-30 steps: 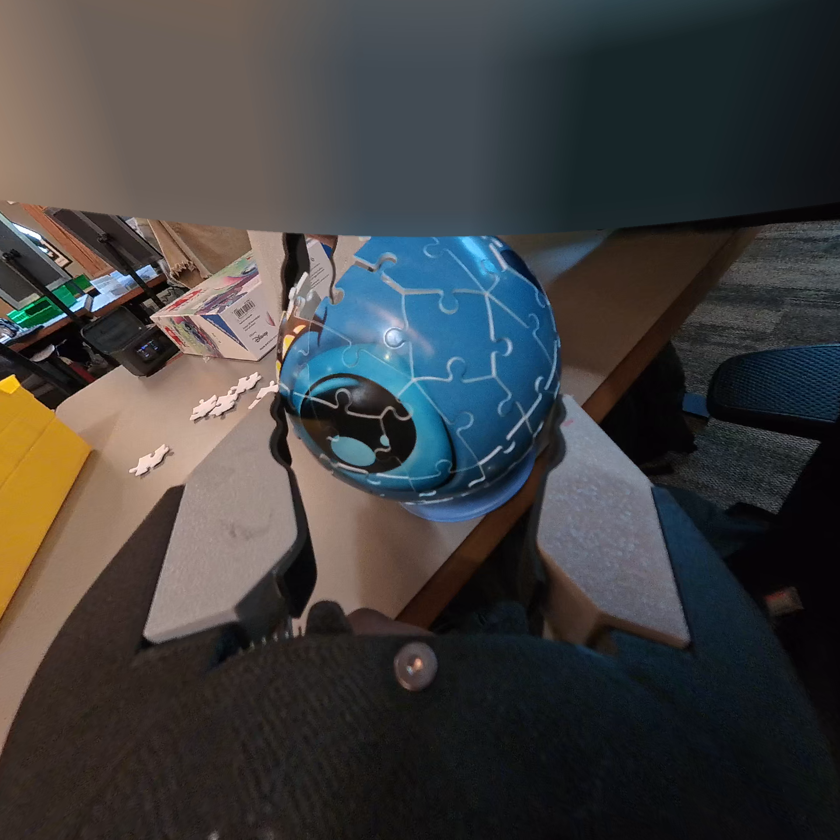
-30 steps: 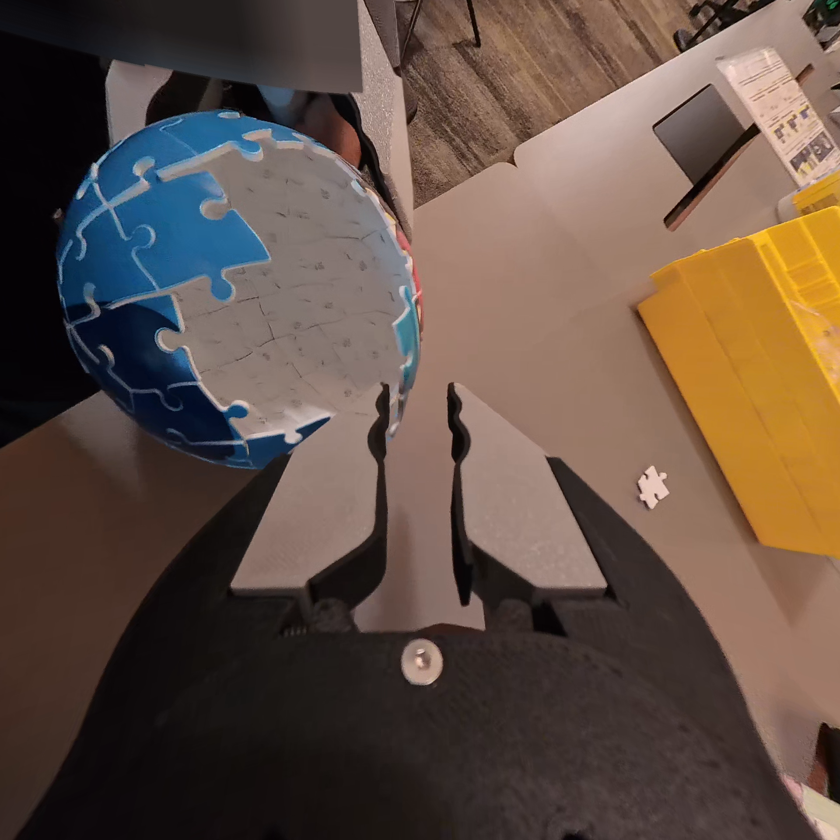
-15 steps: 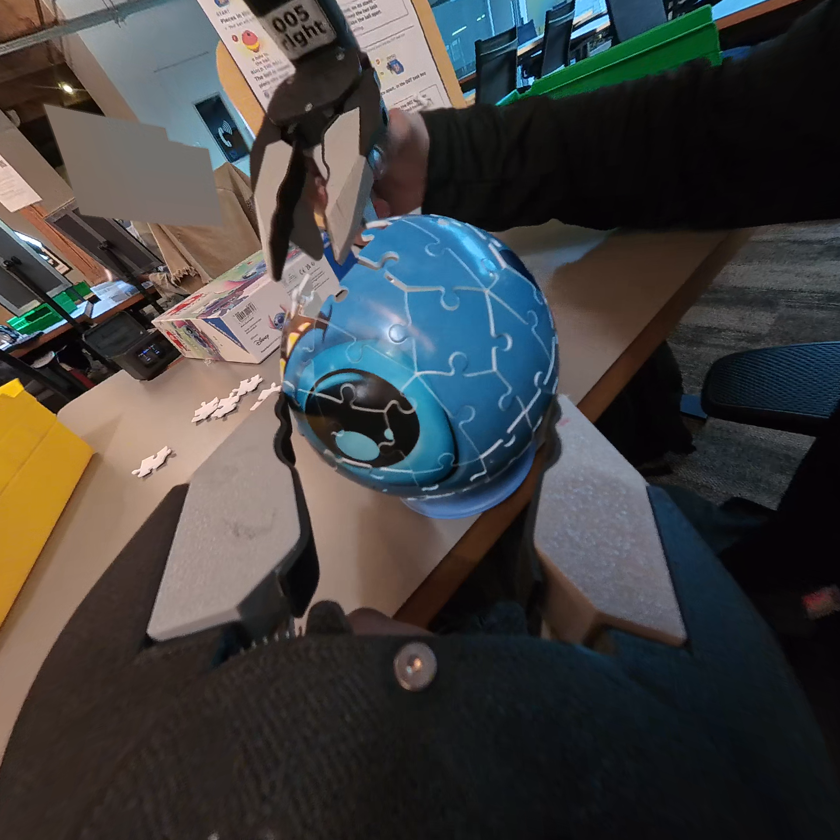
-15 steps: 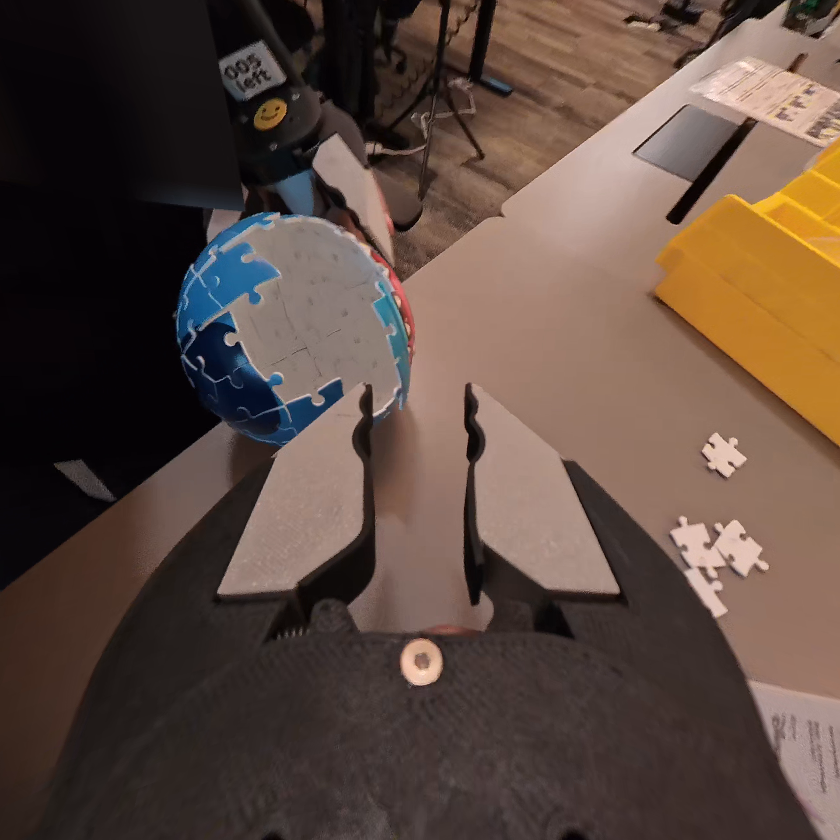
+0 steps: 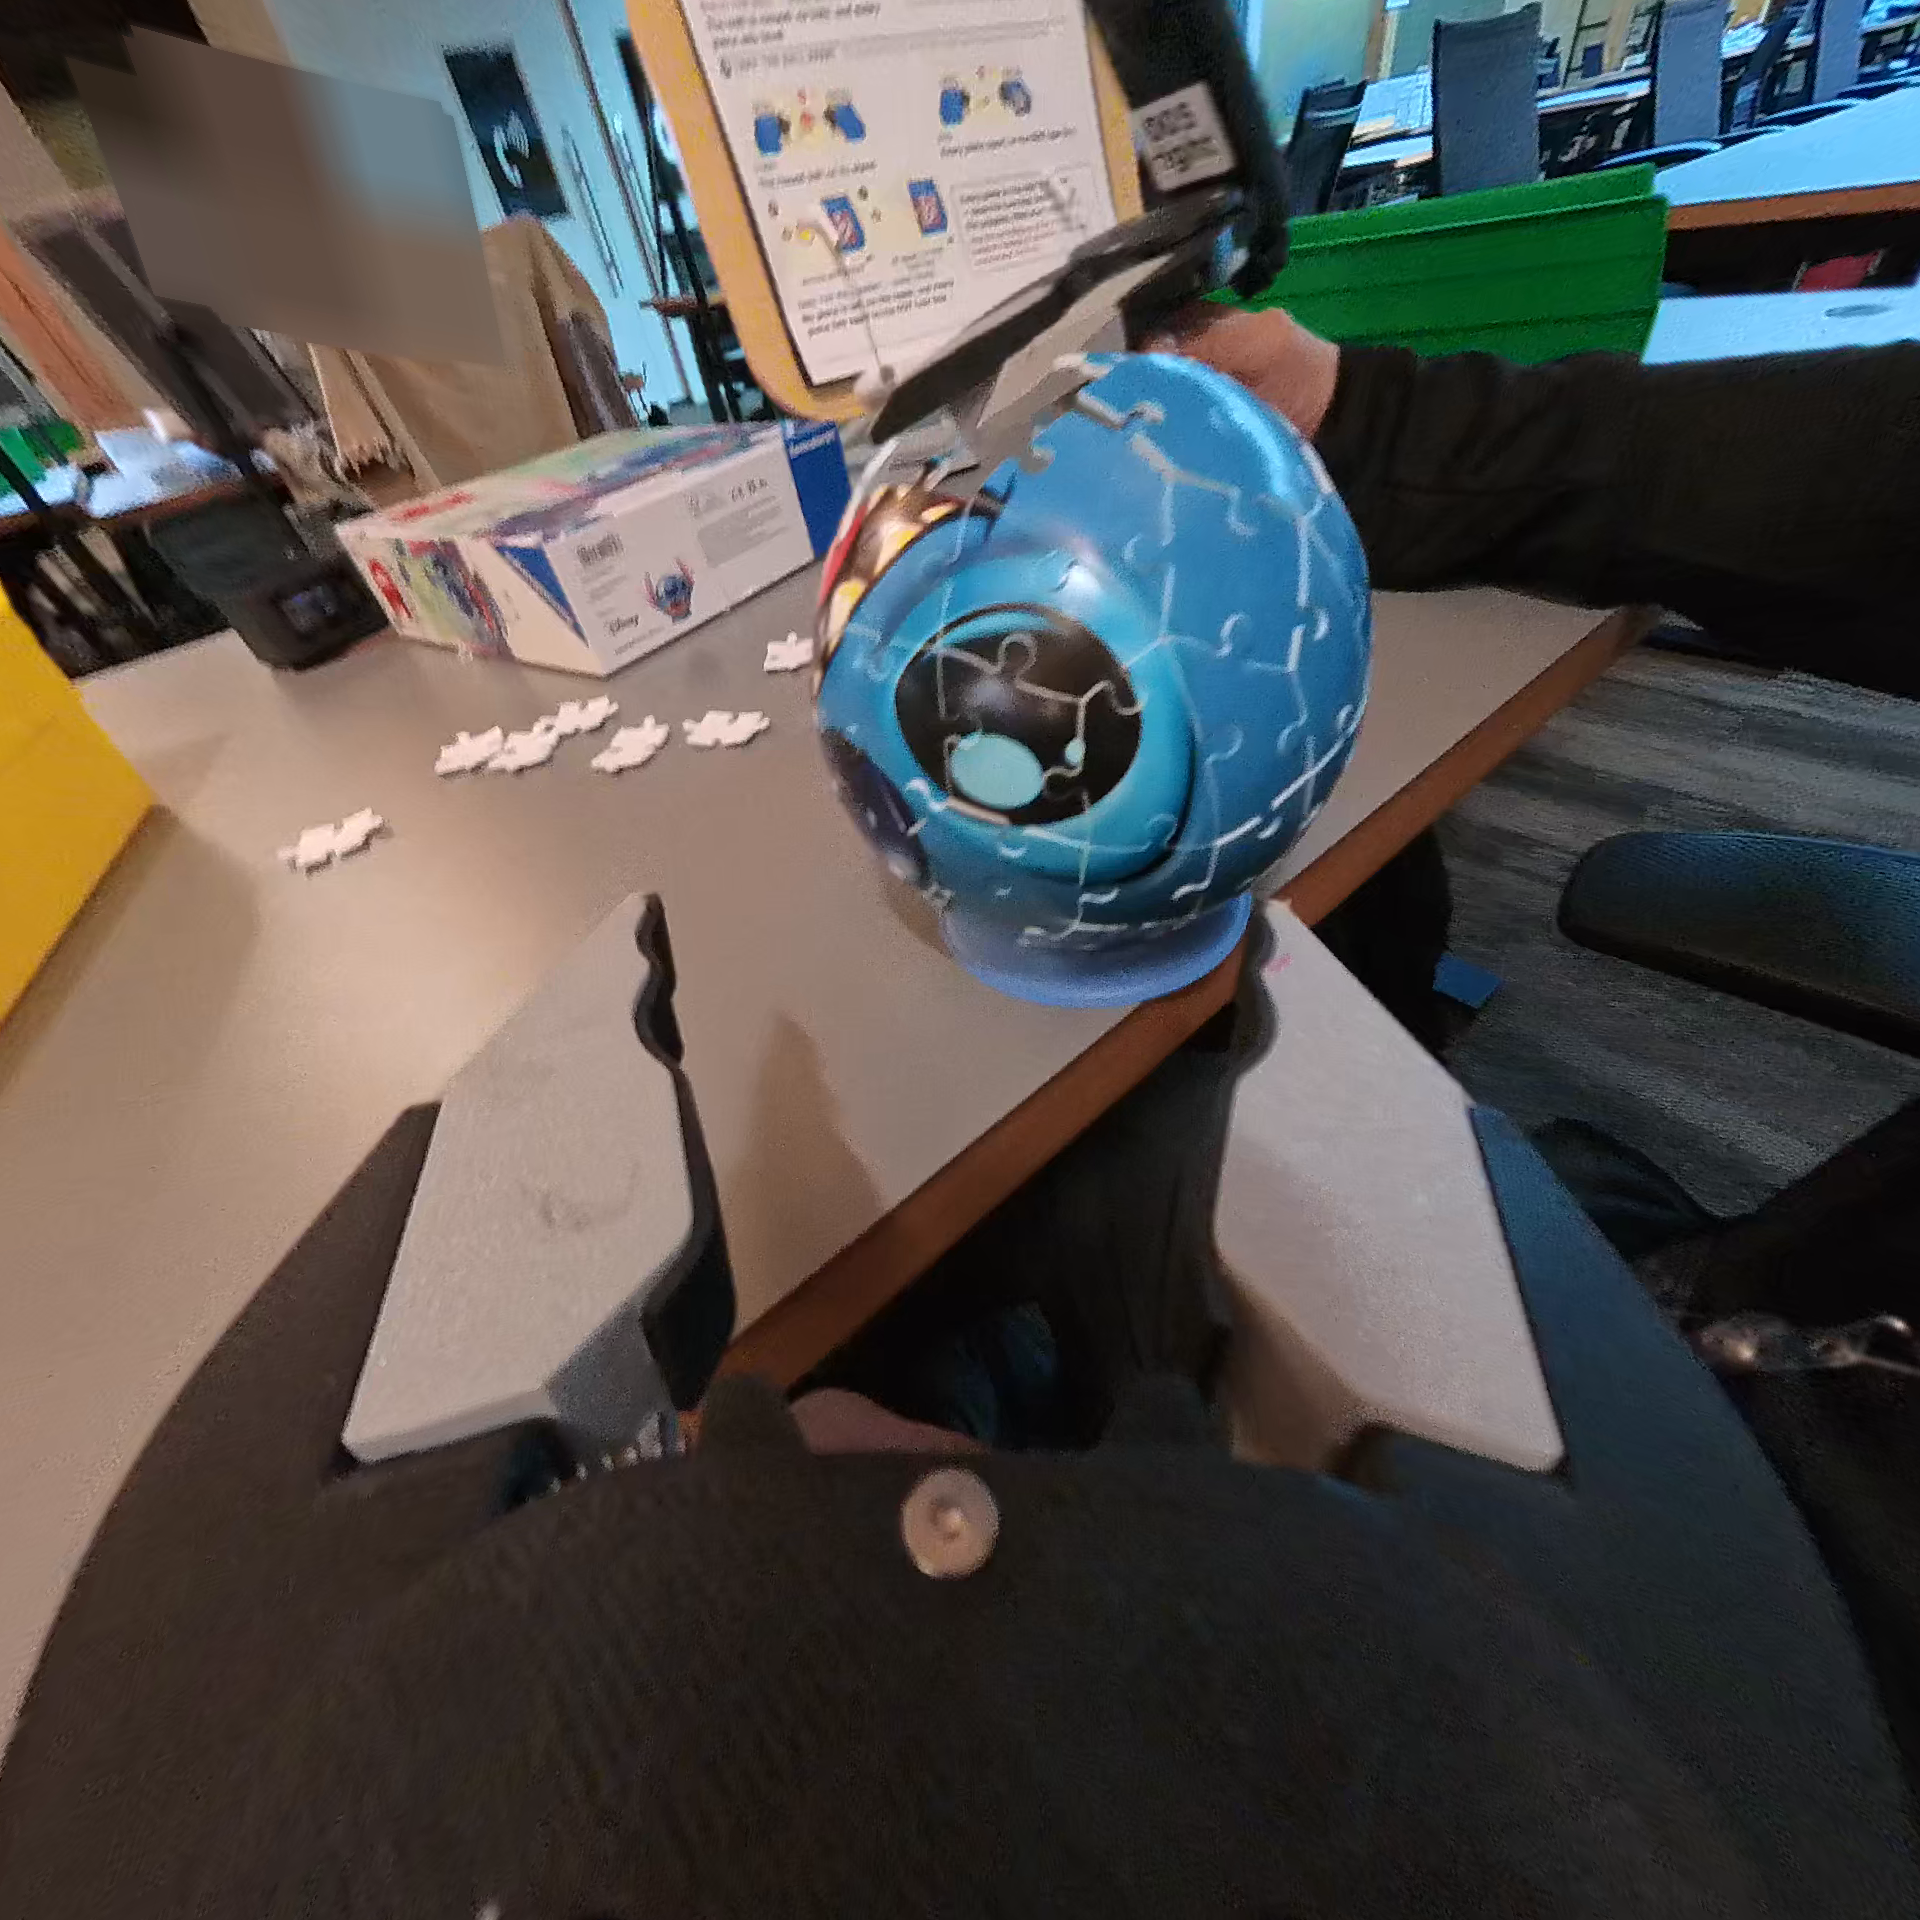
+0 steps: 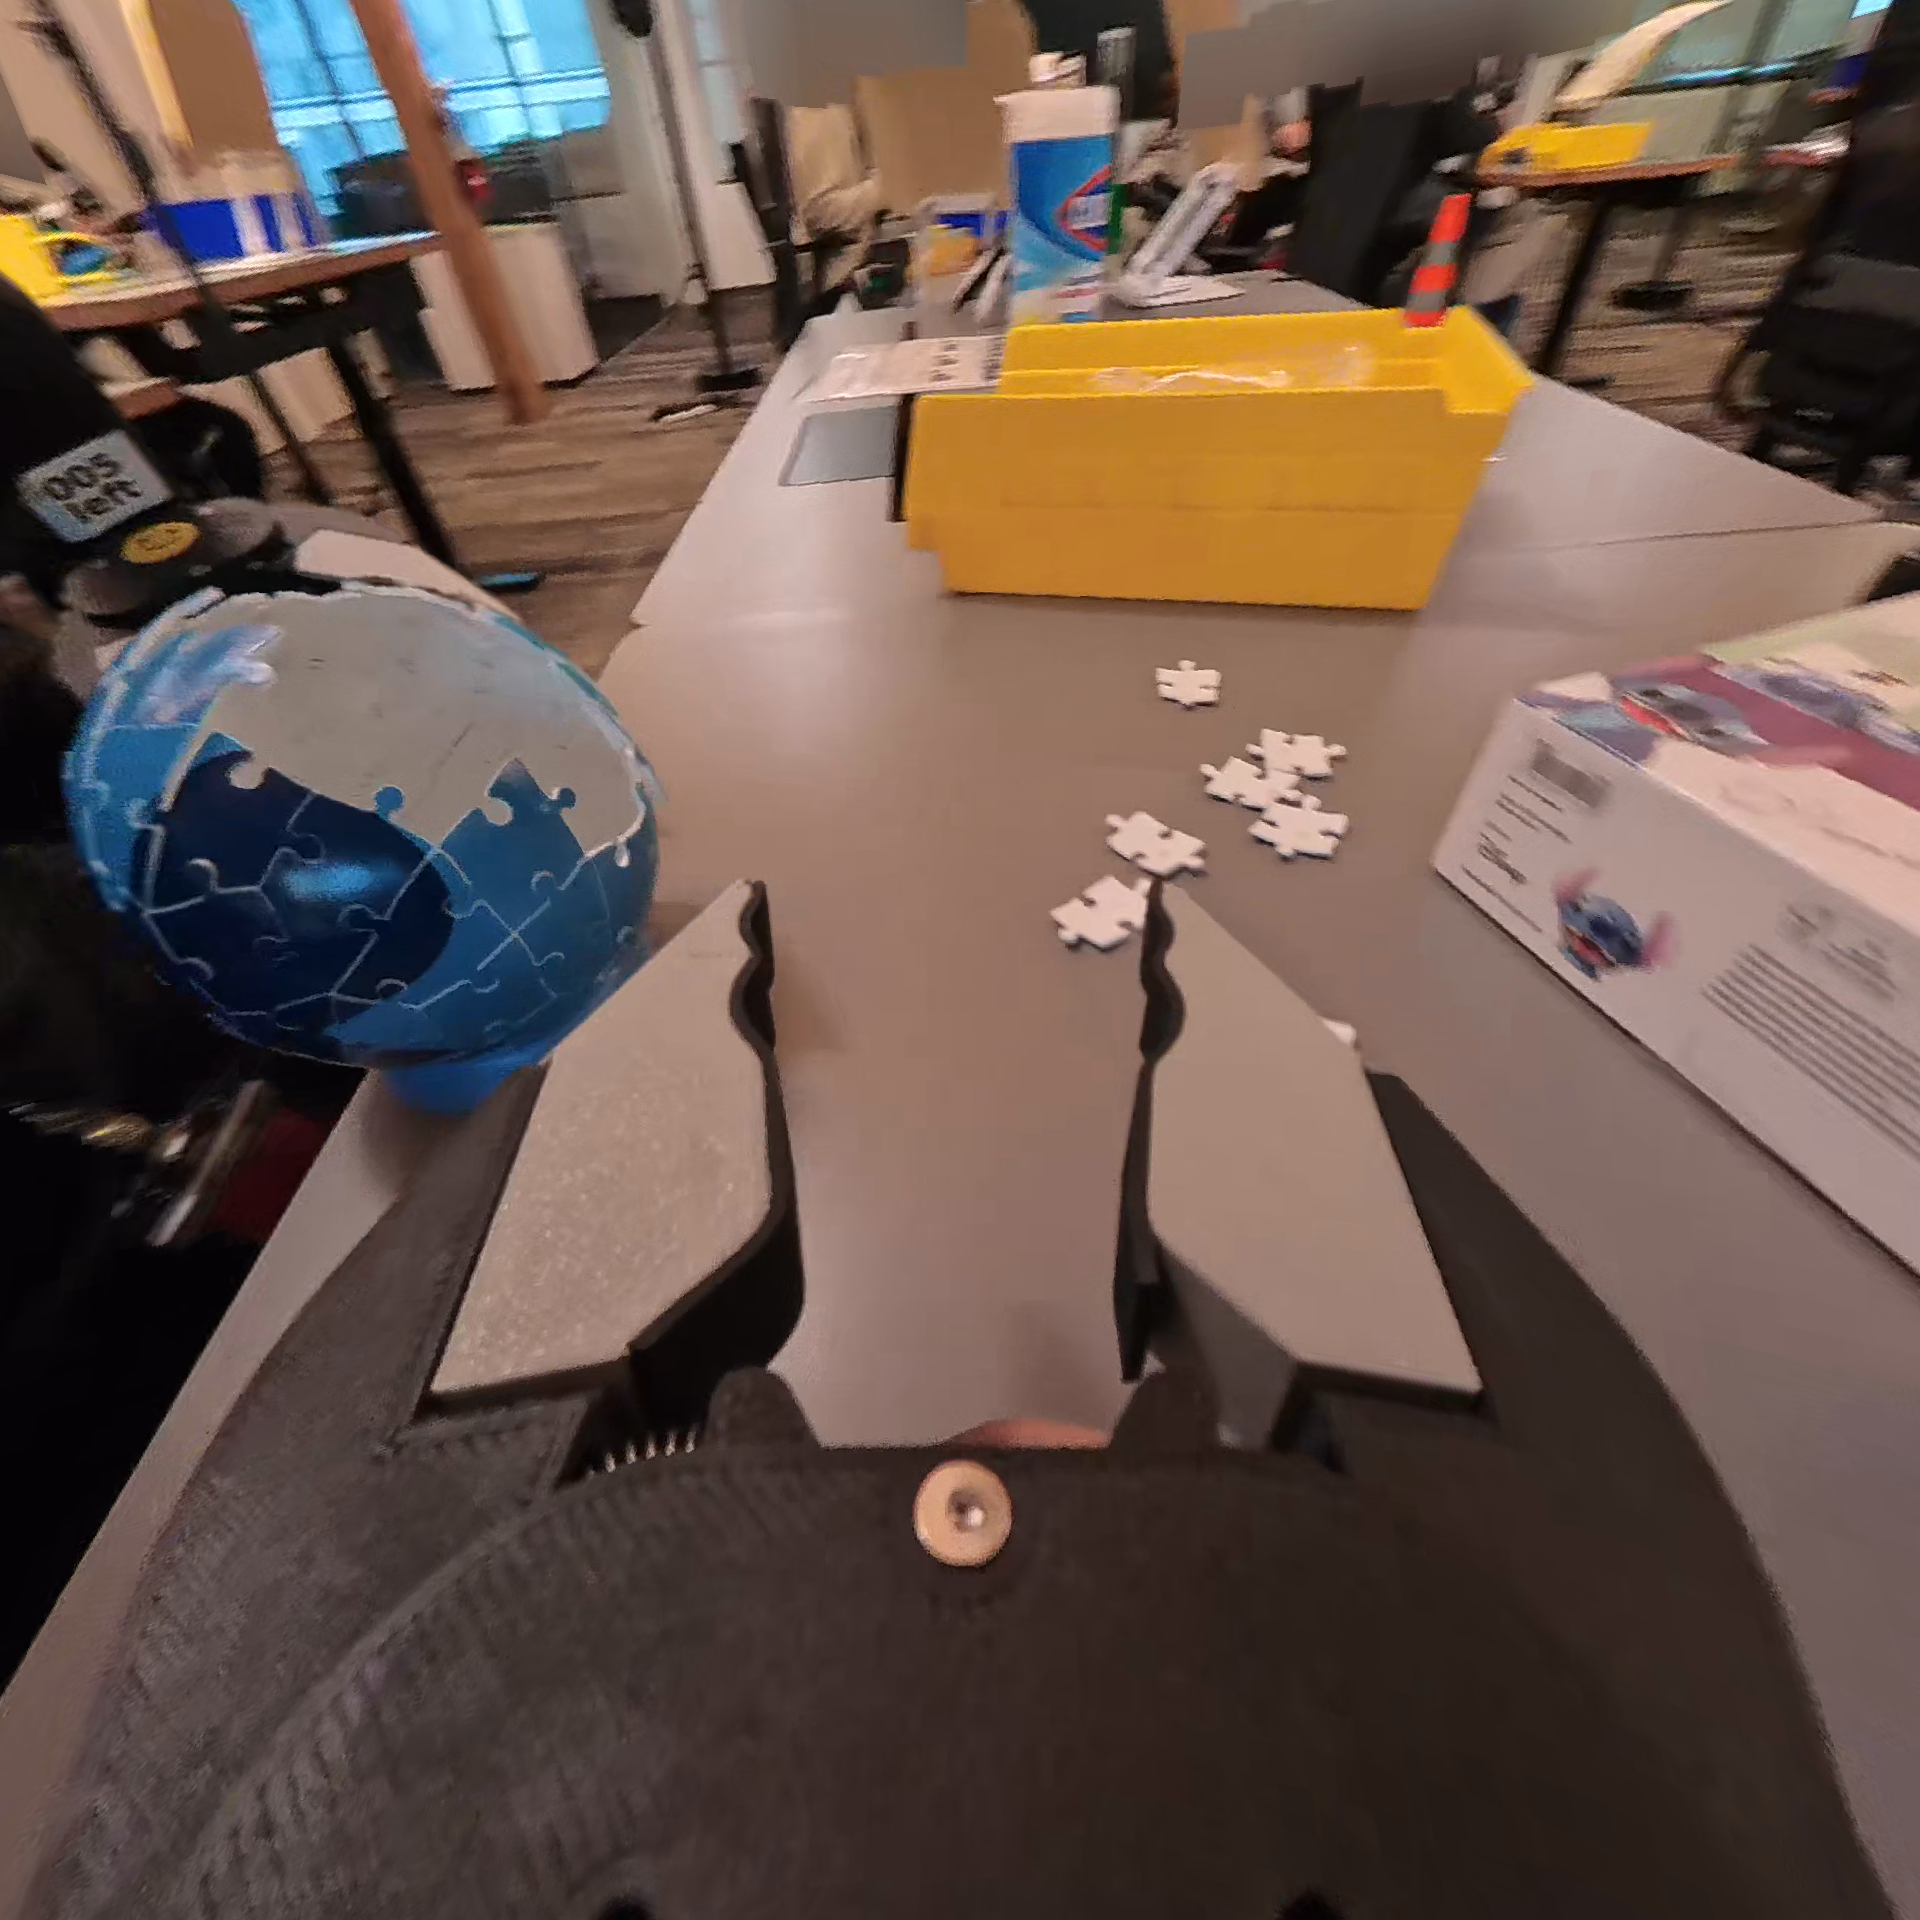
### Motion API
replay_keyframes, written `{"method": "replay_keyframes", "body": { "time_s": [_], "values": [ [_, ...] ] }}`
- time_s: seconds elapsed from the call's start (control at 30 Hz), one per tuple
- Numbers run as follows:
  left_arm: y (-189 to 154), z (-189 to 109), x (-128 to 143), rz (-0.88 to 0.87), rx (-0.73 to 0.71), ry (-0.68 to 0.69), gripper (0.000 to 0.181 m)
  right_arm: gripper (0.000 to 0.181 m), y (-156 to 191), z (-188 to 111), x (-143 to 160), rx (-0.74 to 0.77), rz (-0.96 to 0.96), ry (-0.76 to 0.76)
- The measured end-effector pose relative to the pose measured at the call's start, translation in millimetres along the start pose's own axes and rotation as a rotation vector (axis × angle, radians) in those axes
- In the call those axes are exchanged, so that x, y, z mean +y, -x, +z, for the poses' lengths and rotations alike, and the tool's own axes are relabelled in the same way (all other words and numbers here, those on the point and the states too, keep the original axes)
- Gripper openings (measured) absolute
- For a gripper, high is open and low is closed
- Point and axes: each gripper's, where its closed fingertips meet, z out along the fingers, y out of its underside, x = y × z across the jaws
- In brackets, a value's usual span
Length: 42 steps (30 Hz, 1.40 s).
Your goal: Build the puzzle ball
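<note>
We have the puzzle ball seated on its blue stand at the near edge of the grey table, around nine o'clock from our right gripper. Both tools are empty. Our right gripper has its fingers spread wide with only bare table between them. Our left gripper is likewise spread wide and holds nothing, with the ball just ahead at about one o'clock.

The step in hand, as we judge it, is fetching the next piece. The loose white pieces lie face down, clustered at roughly one o'clock from the right fingertips, the nearest one just beside the right-hand tip. We should come down over a single piece at the cluster's edge, pinch it by its rim, and keep it flat so it does not flip away. The ball's upper part shows a large opening with the pale inner side of the shell visible, so the piece must go in at that jagged rim; our left gripper would do well to steady the ball first.

Both views are smeared with motion. We cannot tell which piece fits where, since only blank backs show. The puzzle box is cut off at three o'clock, and what the yellow bin holds is unclear.
</note>
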Motion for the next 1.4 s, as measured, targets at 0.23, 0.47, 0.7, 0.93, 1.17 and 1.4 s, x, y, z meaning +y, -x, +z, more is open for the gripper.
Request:
{"method": "replay_keyframes", "body": {
  "time_s": [0.23, 0.47, 0.7, 0.93, 1.17, 1.4],
  "values": [
    [-20, 1, 11, -0.036, 0.066, 0.090, 0.111, 0.078, 22, -16, 1, 0.020, 0.030, -0.077],
    [-20, 32, 4, -0.006, 0.085, 0.098, 0.111, 0.087, 76, 11, 28, -0.160, -0.008, 0.085],
    [-26, 50, 6, -0.010, 0.146, 0.096, 0.112, 0.083, 93, 13, 19, -0.194, -0.070, 0.092],
    [-28, 56, 8, 0.015, 0.157, 0.083, 0.112, 0.055, 62, 14, -22, -0.084, -0.028, 0.077],
    [-27, 56, 10, 0.020, 0.152, 0.075, 0.112, 0.040, 80, 64, -22, -0.187, -0.198, 0.466],
    [-28, 58, 6, 0.061, 0.120, 0.064, 0.112, 0.027, 86, 81, 8, -0.298, -0.298, 0.779]
  ]
}}
